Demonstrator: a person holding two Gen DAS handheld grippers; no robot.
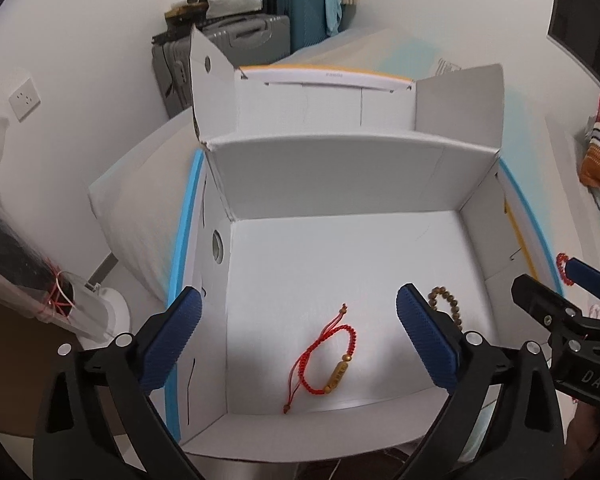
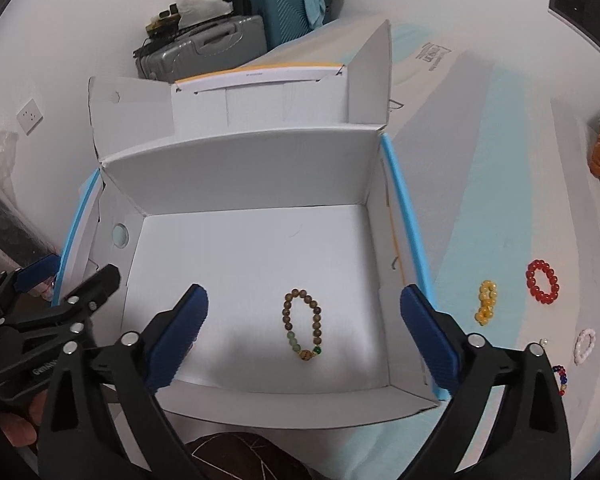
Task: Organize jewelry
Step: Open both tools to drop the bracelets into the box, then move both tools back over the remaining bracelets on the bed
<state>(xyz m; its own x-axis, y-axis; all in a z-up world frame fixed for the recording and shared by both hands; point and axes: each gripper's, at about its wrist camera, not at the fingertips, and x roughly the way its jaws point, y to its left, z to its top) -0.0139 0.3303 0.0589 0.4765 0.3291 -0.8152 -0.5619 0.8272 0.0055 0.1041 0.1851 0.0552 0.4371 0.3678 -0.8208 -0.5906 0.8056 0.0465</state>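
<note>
On the bed [image 2: 480,160] sat an open white box [image 1: 340,176] — inside lay a red cord bracelet [image 1: 326,354] and a brown bead bracelet [image 2: 303,327]; the left gripper [image 1: 298,336] and the right gripper [image 2: 304,332] both hung spread wide, grasping nothing.

cord bracelet [image 1: 327,356] and bead bracelet [image 2: 302,325] side by side in box [image 2: 236,168], three bracelets [image 2: 543,281] on bed right of it
</note>
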